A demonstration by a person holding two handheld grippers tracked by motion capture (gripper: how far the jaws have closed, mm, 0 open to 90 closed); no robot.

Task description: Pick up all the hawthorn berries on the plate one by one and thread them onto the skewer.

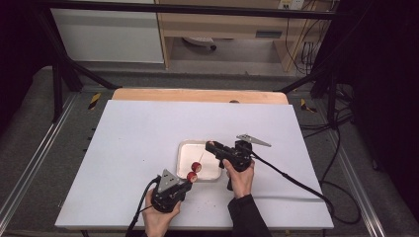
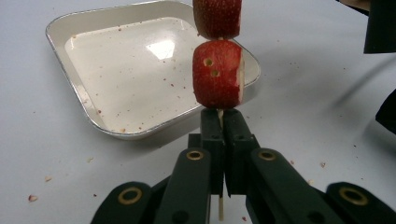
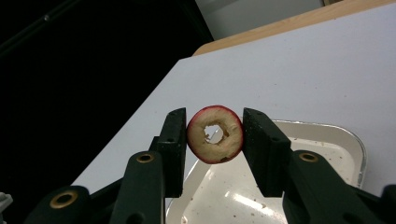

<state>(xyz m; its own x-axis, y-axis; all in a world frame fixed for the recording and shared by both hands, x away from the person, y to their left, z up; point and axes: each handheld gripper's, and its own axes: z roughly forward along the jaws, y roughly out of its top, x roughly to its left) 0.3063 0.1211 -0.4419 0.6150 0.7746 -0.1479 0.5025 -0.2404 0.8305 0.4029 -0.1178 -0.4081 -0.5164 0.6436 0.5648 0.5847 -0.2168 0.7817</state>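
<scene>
Threading went best if you lined the ring's (image 3: pixel 215 134) hole up with the skewer (image 1: pixel 200 159) tip before pushing. Your left gripper (image 2: pixel 223 140) was clamped on the skewer's lower end beside the tray (image 2: pixel 88 100), two fruit pieces (image 2: pixel 218 74) already on it. Your right gripper (image 3: pixel 215 144) pinched the ring by its rim over the tray. The skewer's long axis ran from the left gripper up toward the right one.
</scene>
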